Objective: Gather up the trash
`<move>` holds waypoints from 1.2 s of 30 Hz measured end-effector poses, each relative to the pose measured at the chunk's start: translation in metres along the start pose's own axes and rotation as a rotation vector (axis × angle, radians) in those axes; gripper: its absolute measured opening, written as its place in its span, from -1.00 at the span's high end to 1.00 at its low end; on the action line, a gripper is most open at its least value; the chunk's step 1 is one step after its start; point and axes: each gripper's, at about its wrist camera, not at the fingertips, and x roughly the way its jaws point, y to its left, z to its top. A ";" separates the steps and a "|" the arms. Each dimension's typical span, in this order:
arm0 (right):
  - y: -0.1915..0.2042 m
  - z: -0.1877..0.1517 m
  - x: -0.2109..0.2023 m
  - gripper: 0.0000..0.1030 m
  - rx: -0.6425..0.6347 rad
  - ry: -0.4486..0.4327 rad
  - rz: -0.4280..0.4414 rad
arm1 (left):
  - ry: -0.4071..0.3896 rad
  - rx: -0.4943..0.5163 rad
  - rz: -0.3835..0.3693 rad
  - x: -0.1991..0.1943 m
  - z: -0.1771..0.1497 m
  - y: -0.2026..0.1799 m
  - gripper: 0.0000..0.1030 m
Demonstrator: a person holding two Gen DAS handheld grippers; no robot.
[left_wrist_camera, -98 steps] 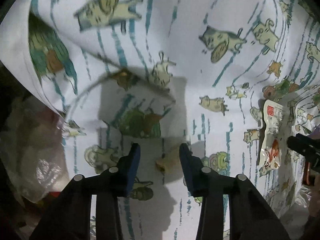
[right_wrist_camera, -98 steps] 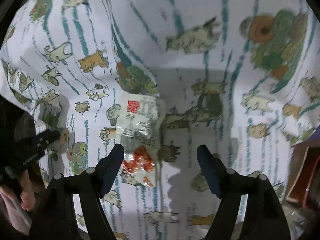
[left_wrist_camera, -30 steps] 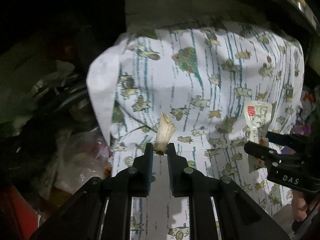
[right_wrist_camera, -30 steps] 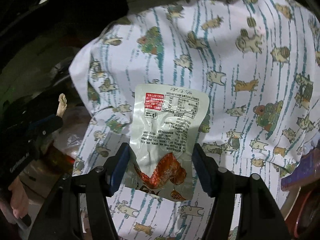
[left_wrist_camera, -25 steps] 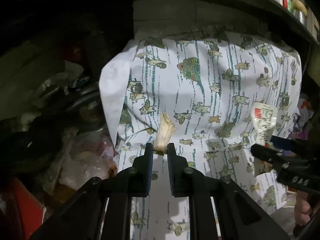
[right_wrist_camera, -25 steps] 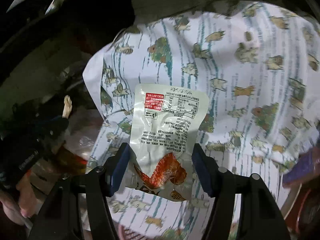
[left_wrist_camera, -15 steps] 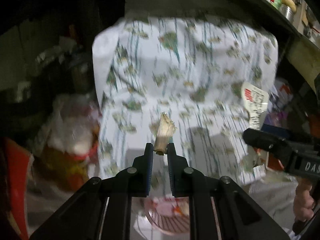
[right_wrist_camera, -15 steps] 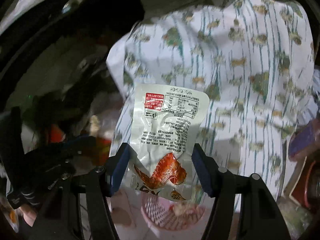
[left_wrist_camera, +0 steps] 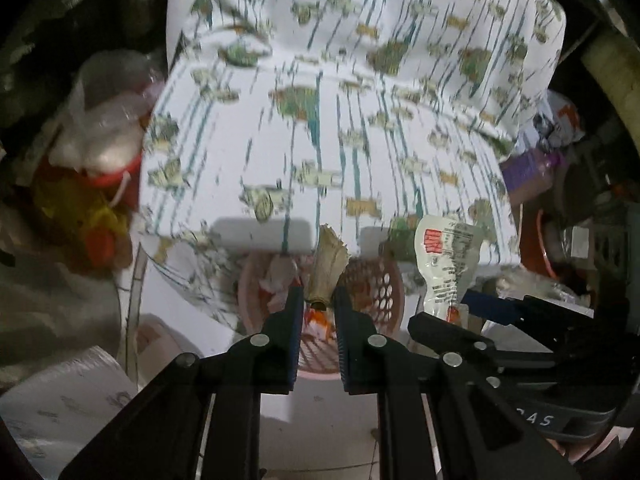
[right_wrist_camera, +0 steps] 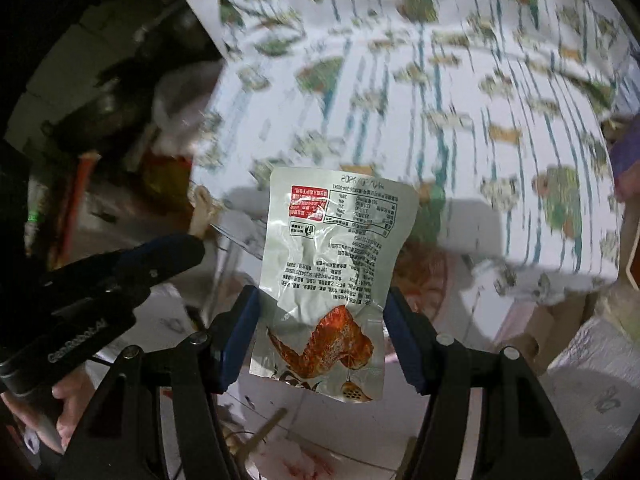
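pink basket [left_wrist_camera: 376, 292] sits below as my left gripper [left_wrist_camera: 316, 306] pinches a husk scrap [left_wrist_camera: 327, 268] and my right gripper [right_wrist_camera: 320, 332] clamps the wrapper [right_wrist_camera: 332, 264]; next, release both over it.

Both views are lit harshly from the front, the printed cloth [left_wrist_camera: 360, 100] being washed bright and smeared by motion blur. Surroundings are left dim; edges are bent and vignetted black.
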 end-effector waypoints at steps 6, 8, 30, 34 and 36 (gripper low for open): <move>-0.007 -0.001 0.006 -0.25 0.011 0.001 0.012 | 0.009 -0.007 -0.019 0.008 -0.002 0.006 0.55; -0.013 0.002 0.004 -0.25 0.048 -0.019 0.025 | -0.030 -0.013 0.007 0.000 0.000 0.010 0.02; 0.053 -0.005 -0.149 -0.90 -0.142 -0.660 -0.242 | -0.715 0.015 0.227 -0.161 -0.010 0.013 -1.00; 0.053 -0.012 -0.163 -0.95 -0.114 -0.739 -0.277 | -0.812 0.034 0.260 -0.177 -0.016 0.009 -1.00; 0.052 -0.014 -0.165 -0.98 -0.113 -0.782 -0.306 | -0.816 0.053 0.257 -0.179 -0.016 0.007 -1.00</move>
